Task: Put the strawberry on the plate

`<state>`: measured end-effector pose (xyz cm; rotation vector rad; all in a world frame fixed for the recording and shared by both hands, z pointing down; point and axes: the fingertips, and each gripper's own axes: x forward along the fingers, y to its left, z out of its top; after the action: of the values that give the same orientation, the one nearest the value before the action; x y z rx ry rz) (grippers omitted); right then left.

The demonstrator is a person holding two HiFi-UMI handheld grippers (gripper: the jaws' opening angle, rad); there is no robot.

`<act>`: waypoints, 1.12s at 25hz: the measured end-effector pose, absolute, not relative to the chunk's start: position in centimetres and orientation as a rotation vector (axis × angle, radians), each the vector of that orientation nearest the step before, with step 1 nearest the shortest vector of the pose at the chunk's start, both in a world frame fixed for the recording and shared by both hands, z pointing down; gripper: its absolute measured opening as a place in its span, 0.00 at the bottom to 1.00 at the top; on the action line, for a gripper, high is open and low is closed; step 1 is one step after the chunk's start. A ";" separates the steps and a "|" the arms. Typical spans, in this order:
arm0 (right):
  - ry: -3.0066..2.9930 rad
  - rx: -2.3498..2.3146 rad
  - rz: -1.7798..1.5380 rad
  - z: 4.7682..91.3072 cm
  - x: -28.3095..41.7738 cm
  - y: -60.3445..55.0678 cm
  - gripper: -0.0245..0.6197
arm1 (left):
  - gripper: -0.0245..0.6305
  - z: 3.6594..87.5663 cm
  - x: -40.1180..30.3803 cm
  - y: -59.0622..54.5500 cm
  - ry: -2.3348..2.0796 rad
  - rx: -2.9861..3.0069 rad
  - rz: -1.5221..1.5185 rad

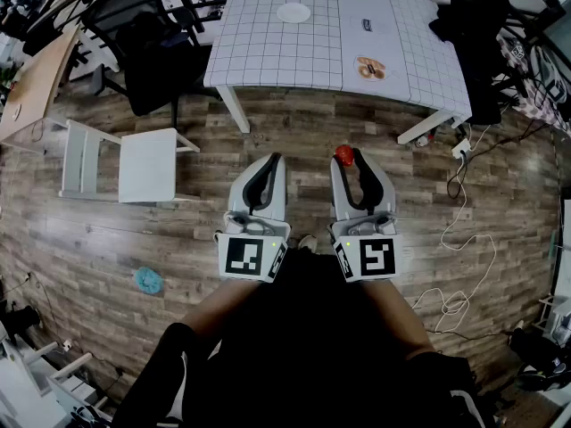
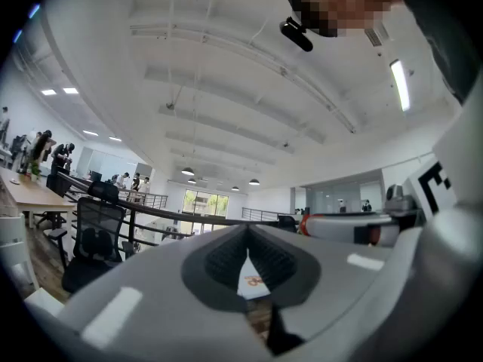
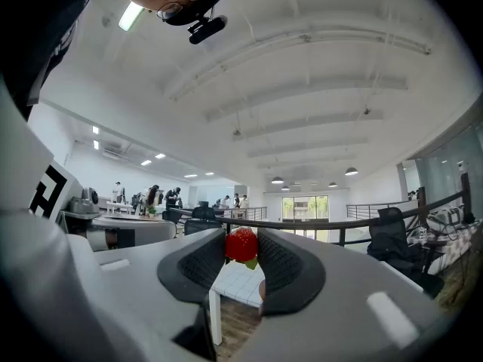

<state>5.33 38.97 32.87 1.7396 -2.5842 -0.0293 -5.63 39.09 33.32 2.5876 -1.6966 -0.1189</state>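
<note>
Strawberry [image 3: 241, 246] pinched btwn R gripper [image 3: 241, 240] jaws; L gripper [image 2: 247, 231] jaws closed tip-to-tip.

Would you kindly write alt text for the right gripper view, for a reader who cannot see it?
The right gripper is shut on a red strawberry, in a bright open office. Beyond it a white gridded table stands on a wooden floor.

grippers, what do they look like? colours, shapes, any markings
The two match. The left gripper and right gripper each have a smooth light-grey moulded shell that tapers into two jaws lined with dark ribbed pads. At the rear each carries a cube with black-and-white square markers on its faces. The person holding them wears dark clothing.
</note>
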 end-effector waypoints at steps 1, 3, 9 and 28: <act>-2.583 1.737 -0.031 32.9 5.4 39.0 0.24 | 0.05 33.3 -5.5 39.1 -1.698 2.588 -0.122; -2.584 1.733 -0.033 33.0 5.6 39.1 0.24 | 0.05 33.4 -5.4 39.2 -1.701 2.586 -0.125; -2.642 1.726 -0.030 32.8 6.3 39.7 0.24 | 0.05 33.7 -4.8 39.6 -1.709 2.576 -0.121; -2.652 1.760 0.028 35.4 12.3 40.7 0.24 | 0.05 35.6 -4.0 40.0 -1.811 2.535 -0.098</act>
<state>12.32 40.70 35.41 1.7601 -2.6519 0.0282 -3.98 39.98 35.60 2.5351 -1.8110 -0.0985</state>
